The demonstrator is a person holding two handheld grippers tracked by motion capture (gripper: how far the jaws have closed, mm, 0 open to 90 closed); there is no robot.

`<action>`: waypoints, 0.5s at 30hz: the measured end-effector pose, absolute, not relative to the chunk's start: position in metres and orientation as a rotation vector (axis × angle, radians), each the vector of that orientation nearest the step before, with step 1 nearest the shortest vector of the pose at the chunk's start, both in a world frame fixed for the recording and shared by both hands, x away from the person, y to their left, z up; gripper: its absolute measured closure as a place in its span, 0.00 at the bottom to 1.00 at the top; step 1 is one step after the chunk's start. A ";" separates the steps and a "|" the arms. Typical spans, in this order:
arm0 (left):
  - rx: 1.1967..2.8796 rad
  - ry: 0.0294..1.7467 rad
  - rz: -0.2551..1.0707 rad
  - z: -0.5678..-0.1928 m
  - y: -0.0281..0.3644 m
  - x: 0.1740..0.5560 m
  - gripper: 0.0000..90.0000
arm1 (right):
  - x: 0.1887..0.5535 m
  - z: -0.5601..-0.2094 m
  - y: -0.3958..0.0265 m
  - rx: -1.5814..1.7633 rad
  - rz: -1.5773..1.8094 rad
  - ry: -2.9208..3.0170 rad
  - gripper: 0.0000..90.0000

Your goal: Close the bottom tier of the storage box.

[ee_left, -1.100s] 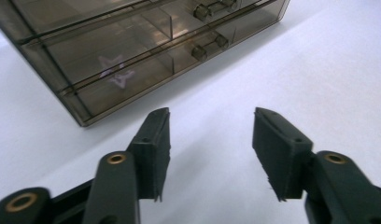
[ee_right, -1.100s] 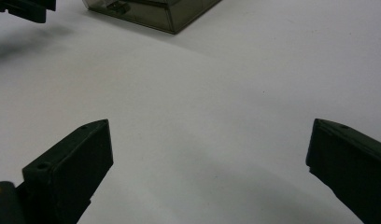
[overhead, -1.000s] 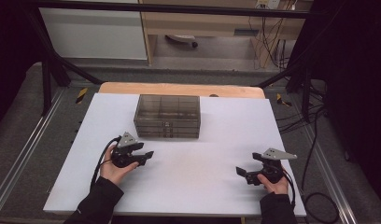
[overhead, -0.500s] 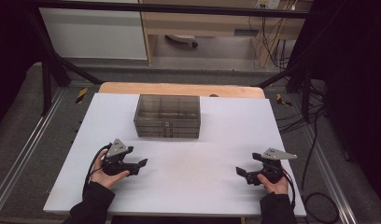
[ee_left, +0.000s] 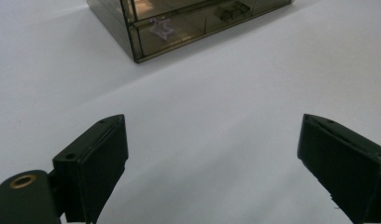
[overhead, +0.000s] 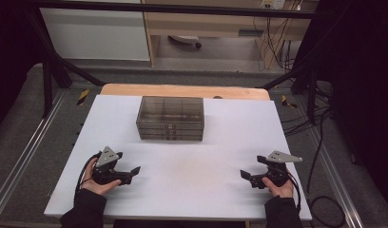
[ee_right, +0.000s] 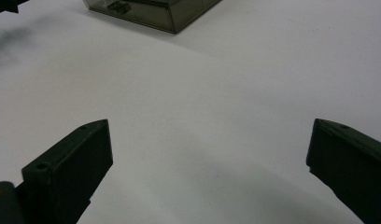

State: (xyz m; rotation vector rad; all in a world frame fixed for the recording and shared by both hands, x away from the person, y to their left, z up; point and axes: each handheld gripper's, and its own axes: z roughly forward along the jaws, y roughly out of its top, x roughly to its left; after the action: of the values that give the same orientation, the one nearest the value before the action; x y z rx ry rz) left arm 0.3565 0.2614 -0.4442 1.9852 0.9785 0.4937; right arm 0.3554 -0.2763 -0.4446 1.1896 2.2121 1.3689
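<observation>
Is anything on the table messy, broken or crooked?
Nothing stands out. The smoky see-through drawer box sits square and closed on the white table. The left gripper and right gripper rest open with nothing between their jaws.

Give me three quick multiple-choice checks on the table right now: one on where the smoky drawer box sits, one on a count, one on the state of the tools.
1. Where is the smoky drawer box?
A. at the far middle of the white board
B. between the left tool's jaws
C. on the floor

2. How many drawer boxes are on the board?
A. three
B. one
C. two

3. How do the left tool and right tool stand?
A. both shut on the box
B. one shut
C. both open, nothing between the jaws

Answers: 1 A, the high view shows it beyond both tools; 2 B, a single box stands there; 3 C, each gripper view shows jaws wide apart over bare board.
</observation>
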 end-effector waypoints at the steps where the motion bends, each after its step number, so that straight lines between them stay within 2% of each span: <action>1: 1.981 0.983 0.496 -0.445 0.264 0.355 0.09 | 0.355 -0.445 -0.276 1.190 1.369 2.212 0.01; 15: 1.963 1.021 0.504 -0.448 0.285 0.351 0.09 | 0.356 -0.445 -0.275 1.188 1.363 2.217 0.01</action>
State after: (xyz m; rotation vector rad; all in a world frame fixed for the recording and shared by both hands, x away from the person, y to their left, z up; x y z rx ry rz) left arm 0.3506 0.2853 -0.4476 1.9634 1.0211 0.5035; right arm 0.3555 -0.2755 -0.4451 1.1885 2.2170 1.3632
